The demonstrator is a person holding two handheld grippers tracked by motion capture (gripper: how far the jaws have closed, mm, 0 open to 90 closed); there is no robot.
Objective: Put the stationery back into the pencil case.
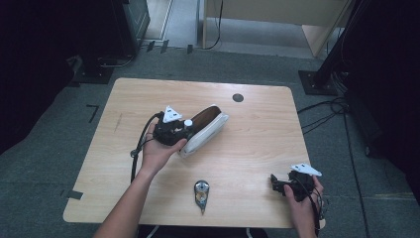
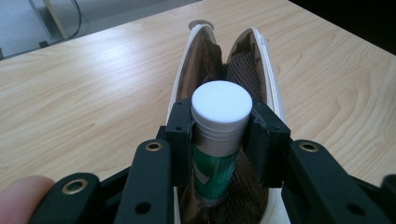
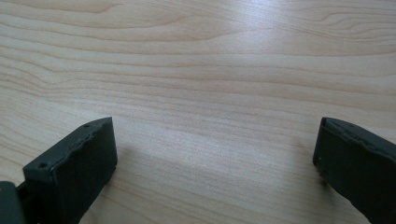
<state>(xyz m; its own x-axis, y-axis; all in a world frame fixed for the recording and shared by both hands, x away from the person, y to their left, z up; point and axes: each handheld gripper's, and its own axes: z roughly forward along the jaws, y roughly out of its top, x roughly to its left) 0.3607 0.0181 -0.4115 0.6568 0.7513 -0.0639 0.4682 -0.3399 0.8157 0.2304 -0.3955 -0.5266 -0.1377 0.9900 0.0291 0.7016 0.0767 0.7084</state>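
Left hand-held gripper (image 2: 219, 135): its two black jaws squeeze a tube just under the cap. In the high view it (image 1: 171, 130) sits at the near end of the pouch, in the person's left hand (image 1: 157, 152).

Tube (image 2: 218, 144): it has a white round cap and a green label. It stands between the jaws, and its low end dips into the open pouch.

Pouch (image 2: 273, 93): it is white outside and brown inside, with dark net cloth in it. Its mouth gapes wide. It lies on the bench (image 1: 257, 134), near the middle, tilted to one side in the high view (image 1: 205, 130).

Right hand-held gripper (image 1: 283, 186): it rests low at the near right corner of the bench, in the person's right hand (image 1: 303, 198). In its own view its jaws stand far apart, with just bare wood between them.

Small metal thing (image 1: 201, 193): it lies near the front edge of the bench, well apart from both grippers. It is too small to tell what it is.

Dark round hole (image 1: 237, 97): it sits in the bench top, near the far edge.
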